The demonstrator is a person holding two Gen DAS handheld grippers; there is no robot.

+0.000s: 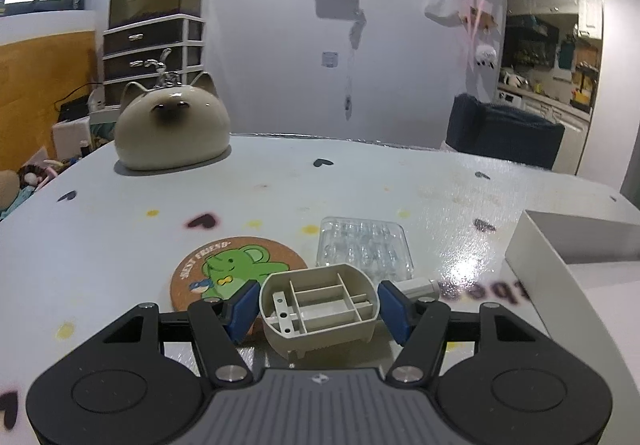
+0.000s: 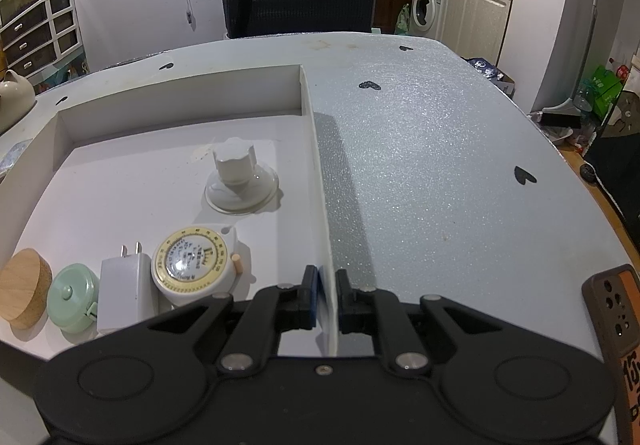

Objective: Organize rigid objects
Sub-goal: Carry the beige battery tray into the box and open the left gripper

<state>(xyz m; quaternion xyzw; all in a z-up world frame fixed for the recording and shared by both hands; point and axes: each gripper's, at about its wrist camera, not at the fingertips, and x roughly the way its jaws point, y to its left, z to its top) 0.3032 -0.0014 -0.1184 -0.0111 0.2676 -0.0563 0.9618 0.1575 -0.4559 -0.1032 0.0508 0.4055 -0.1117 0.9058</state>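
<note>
Blue pads [image 1: 244, 309] of the left gripper [image 1: 318, 305] press on both sides of a beige plastic housing [image 1: 320, 305], its ribbed hollow side facing up, so the jaws are clamped on it above the table [image 1: 120, 245]. Under and behind the housing lies a round cork coaster [image 1: 224, 265] printed with a green elephant, and just beyond it a clear plastic blister tray [image 1: 364, 245]. A small white cylinder [image 1: 420, 285] lies beside the gripper's right finger. The table is pale and glittery, dotted with dark hearts and yellow spots. Near its far left corner sits a cream cat-shaped ceramic pot [image 1: 172, 125], with a fish tank on a drawer unit behind it.

The right gripper [image 2: 326, 297] points downward and is pinched tight on the right wall of a white box [image 2: 316, 165]. Along the box's near edge lie a wooden lid [image 2: 24, 289], a mint tape measure [image 2: 72, 297], a white plug adapter [image 2: 124, 293] and a round cream dial [image 2: 192, 261]; a suction cup with a white knob [image 2: 240, 181] stands nearer the middle. A dark chair stands at the table's far edge, a washing machine beyond it.
</note>
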